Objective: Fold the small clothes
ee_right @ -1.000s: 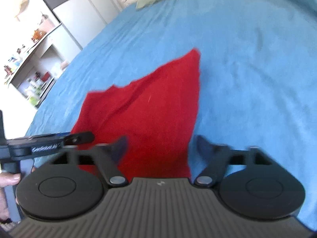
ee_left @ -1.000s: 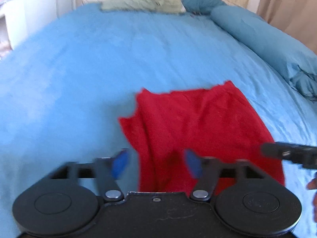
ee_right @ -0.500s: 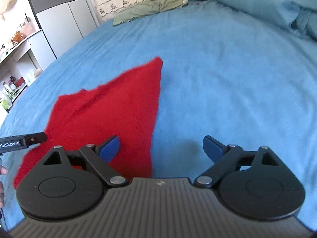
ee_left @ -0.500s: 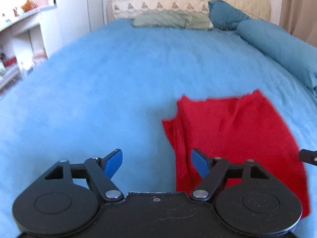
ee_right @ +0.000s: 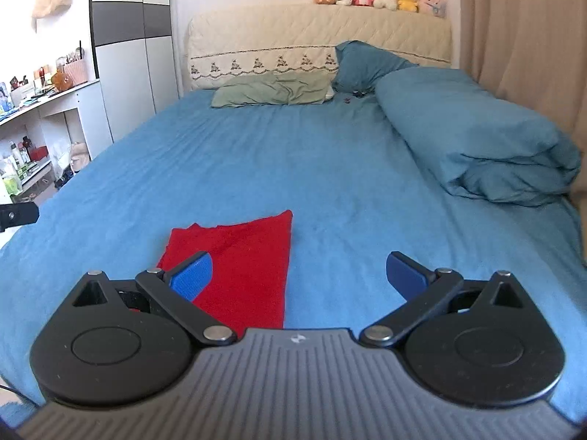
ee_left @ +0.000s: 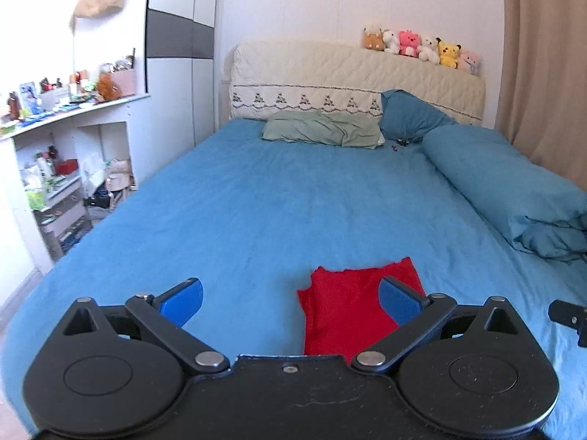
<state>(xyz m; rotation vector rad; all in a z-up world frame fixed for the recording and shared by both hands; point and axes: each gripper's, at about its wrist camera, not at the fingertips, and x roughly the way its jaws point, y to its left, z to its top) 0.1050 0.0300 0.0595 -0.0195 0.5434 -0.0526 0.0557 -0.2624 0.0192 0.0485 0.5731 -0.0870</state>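
Blue bedding (ee_left: 279, 212) covers a wide bed that fills both wrist views. Nearest the cameras, the left gripper (ee_left: 290, 299) hangs above the foot of the bed with its blue-padded fingers (ee_left: 181, 299) spread wide, having just been opening, and nothing lies between them. The right gripper (ee_right: 299, 275) hangs beside it, its own fingers (ee_right: 192, 275) likewise far apart and holding nothing. A red cloth (ee_left: 345, 308) lies flat on the bedding just beyond the two tools, apart from both; in the left wrist view it sits toward the right finger, in the right wrist view toward the left finger (ee_right: 242, 260). Its left edge shows a doubled layer, and its far right corner comes to a point. Farther up the bed on the right, a rolled blue duvet (ee_right: 473, 139) runs along the curtain (ee_right: 521, 36) side. At the head lie a pale green pillow (ee_left: 323, 132) and a dark blue pillow (ee_left: 411, 117), side by side against a quilted cream headboard (ee_left: 330, 73). A row of small plush toys (ee_left: 418, 48) lines the top of the headboard. Left of the bed stand cluttered white shelves (ee_left: 66, 168) and a tall wardrobe (ee_left: 176, 55).
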